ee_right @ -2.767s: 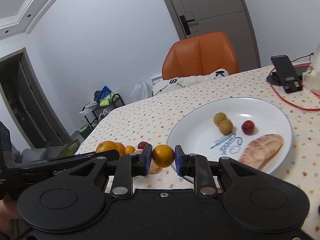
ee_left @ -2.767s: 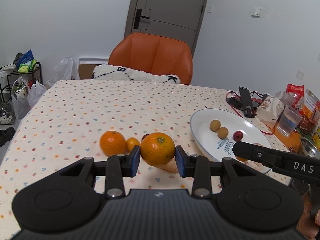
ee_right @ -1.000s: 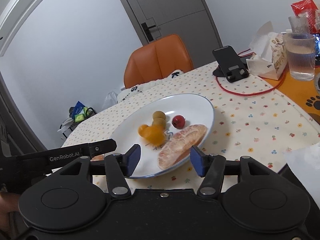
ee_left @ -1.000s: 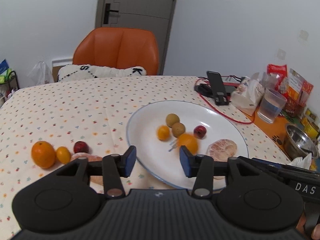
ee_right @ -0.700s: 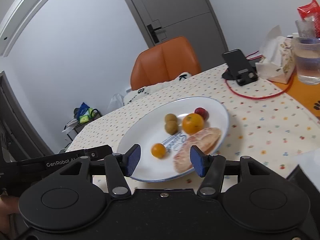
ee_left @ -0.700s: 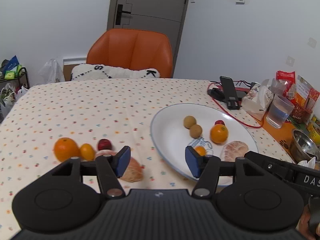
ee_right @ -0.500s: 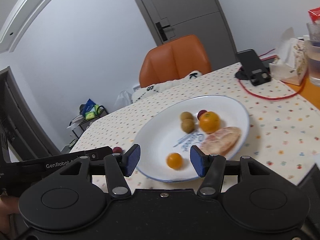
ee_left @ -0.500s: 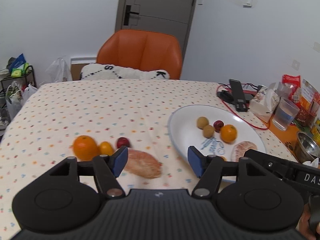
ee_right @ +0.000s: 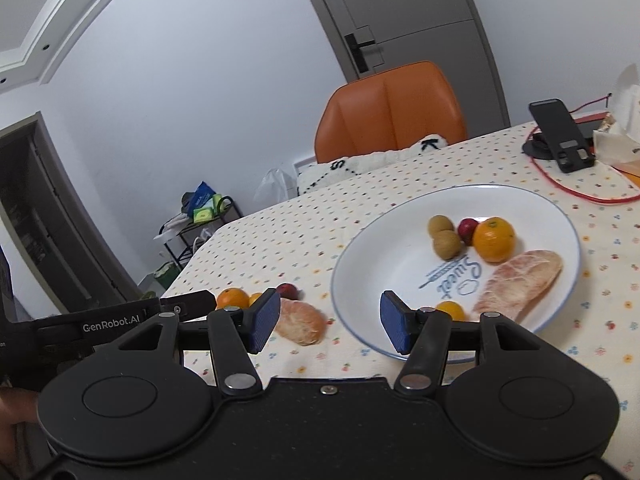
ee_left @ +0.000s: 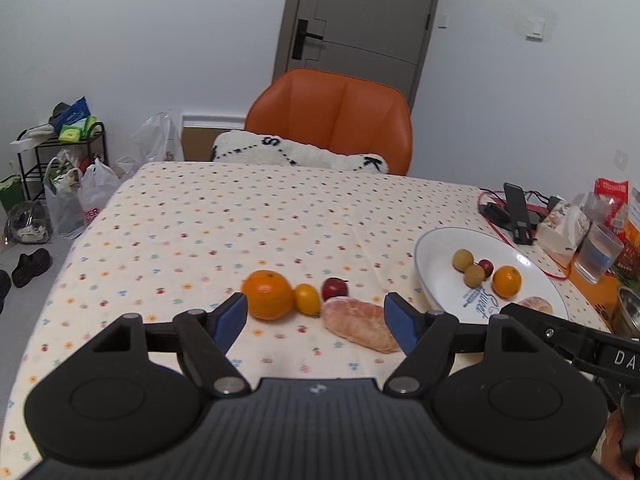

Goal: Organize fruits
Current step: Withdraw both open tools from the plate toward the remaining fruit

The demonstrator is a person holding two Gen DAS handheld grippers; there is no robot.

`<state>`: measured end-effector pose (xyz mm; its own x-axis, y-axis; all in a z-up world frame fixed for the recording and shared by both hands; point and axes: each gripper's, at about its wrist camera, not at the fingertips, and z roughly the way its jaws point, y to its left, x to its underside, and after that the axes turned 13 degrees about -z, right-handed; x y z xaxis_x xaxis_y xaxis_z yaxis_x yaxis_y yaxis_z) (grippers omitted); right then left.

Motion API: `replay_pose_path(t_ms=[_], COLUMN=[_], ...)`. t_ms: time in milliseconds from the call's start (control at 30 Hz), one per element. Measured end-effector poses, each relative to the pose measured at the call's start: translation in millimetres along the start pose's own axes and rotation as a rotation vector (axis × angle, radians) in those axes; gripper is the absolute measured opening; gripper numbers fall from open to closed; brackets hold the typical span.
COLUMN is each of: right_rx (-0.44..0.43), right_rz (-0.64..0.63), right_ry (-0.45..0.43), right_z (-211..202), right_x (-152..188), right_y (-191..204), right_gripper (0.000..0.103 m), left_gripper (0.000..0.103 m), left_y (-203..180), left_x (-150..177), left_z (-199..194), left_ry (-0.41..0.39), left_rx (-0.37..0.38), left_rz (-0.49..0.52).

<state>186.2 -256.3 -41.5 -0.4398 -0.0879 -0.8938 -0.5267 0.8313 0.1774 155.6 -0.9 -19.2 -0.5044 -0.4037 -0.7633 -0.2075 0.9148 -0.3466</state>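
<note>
While six fruits lie on the plate (ee_right: 560,216), four remain on the bench (ee_left: 240,216): orange (ee_left: 267,294), kumquat (ee_left: 307,299), red fruit (ee_left: 335,288), peeled segment (ee_left: 360,324). Both grippers' jaws stand wide apart, holding nothing.

A white plate (ee_right: 560,216) holds two longans (ee_right: 444,236), a red fruit (ee_right: 466,227), an orange (ee_right: 494,239), a kumquat (ee_right: 450,309) and a pomelo wedge (ee_right: 520,280); four more fruits (ee_left: 320,304) line the cloth beside it.

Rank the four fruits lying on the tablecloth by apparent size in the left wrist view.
1. Peeled citrus piece, nearest the camera, so unsure
2. Big orange
3. Small orange fruit
4. Red fruit, looks much like the third
</note>
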Motion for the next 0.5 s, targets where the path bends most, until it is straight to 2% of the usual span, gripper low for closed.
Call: replay_pose_path(t_ms=[500], right_rx=[-0.057], right_rz=[-0.068], right_ry=[0.038], right_z=[18.4], right_x=[0.3], right_y=[31.0], right_gripper=[0.056], left_gripper=[0.075], left_y=[42.1], left_x=[4.4], left_z=[-5.5], left_ry=[0.014], left_rx=[-0.034], left_rz=[-0.06])
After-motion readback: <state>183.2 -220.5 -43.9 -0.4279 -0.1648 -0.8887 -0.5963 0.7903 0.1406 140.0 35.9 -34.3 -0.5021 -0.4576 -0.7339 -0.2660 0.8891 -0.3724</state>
